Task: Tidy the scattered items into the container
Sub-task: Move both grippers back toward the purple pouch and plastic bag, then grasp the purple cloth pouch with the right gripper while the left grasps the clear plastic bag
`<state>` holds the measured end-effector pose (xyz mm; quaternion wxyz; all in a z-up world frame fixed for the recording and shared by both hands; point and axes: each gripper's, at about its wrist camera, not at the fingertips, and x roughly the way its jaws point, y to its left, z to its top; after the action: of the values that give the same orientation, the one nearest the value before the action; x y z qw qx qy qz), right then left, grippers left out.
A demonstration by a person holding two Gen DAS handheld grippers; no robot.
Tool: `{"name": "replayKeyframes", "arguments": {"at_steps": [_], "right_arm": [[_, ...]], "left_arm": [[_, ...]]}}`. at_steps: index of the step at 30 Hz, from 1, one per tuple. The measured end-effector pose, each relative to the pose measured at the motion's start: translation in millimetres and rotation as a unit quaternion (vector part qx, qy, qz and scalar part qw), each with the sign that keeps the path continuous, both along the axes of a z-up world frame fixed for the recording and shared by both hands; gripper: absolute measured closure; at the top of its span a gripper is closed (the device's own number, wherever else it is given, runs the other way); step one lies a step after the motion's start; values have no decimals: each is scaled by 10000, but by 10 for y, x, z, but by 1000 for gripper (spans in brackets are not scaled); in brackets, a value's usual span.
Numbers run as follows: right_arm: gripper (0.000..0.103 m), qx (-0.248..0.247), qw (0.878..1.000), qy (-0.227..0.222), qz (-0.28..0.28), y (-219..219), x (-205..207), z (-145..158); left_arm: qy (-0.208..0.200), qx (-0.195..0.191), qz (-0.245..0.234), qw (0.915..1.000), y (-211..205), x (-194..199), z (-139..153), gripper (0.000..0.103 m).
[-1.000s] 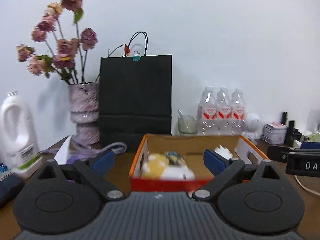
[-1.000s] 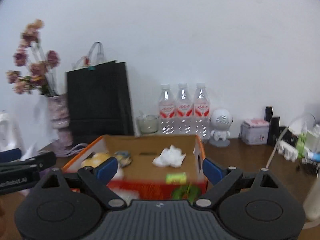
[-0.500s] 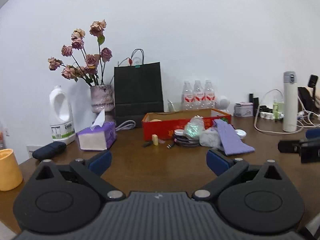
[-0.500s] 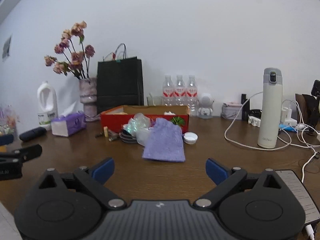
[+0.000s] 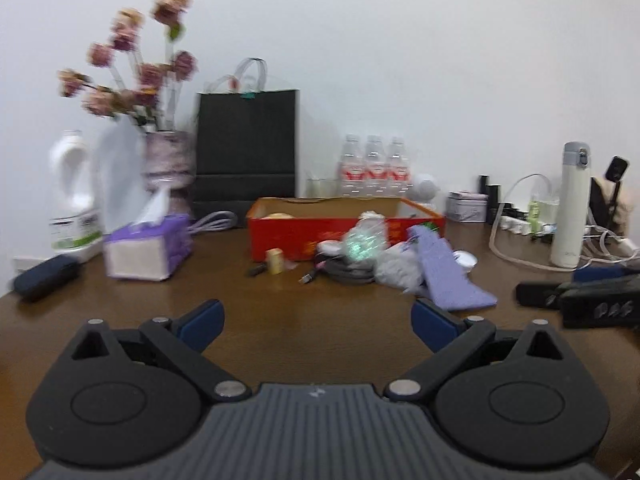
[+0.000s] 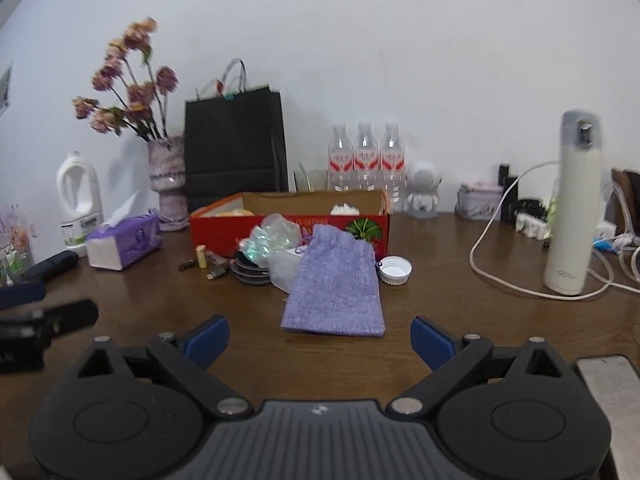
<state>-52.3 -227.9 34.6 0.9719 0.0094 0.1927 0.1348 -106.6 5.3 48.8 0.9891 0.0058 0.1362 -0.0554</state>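
Observation:
A red cardboard box [image 5: 332, 236] [image 6: 288, 228] stands at the table's middle back, with a few items inside. In front of it lie a purple cloth pouch [image 6: 334, 288] [image 5: 448, 276], a crumpled iridescent plastic bag [image 6: 268, 240] [image 5: 362, 242], a dark cable coil [image 6: 250, 272], a small yellow block [image 5: 275, 261] [image 6: 202, 257] and a white cap [image 6: 395, 270]. My left gripper [image 5: 316, 320] is open and empty, well short of the pile. My right gripper [image 6: 320, 338] is open and empty, just short of the pouch.
A purple tissue box [image 5: 146, 250], white jug [image 5: 74, 196], flower vase [image 5: 168, 160] and black paper bag [image 5: 248, 152] stand at the left and back. Three water bottles [image 6: 366, 160], a white flask [image 6: 574, 208] and cables [image 6: 500, 272] are at the right.
Both grippers pulled back from over the box a second ago, then moved a little closer to the pile in the last half second. Both stayed open and empty.

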Motion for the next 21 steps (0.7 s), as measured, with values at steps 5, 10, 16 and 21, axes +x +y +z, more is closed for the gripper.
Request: {"name": "replayKeyframes", "arguments": {"at_steps": [5, 10, 16, 21], "right_arm": [[7, 332, 9982, 442, 234, 87, 859, 12], [12, 320, 9970, 699, 68, 241, 1476, -88], [66, 416, 9945, 952, 90, 218, 1631, -221], [99, 157, 9964, 833, 76, 275, 1501, -164]], "left_arm": [[44, 87, -453, 9989, -132, 1048, 217, 29], [853, -244, -792, 9929, -304, 2116, 75, 49], [1429, -426, -737, 9861, -338, 2465, -96, 95], [1140, -371, -647, 9907, -339, 2297, -11, 101]]}}
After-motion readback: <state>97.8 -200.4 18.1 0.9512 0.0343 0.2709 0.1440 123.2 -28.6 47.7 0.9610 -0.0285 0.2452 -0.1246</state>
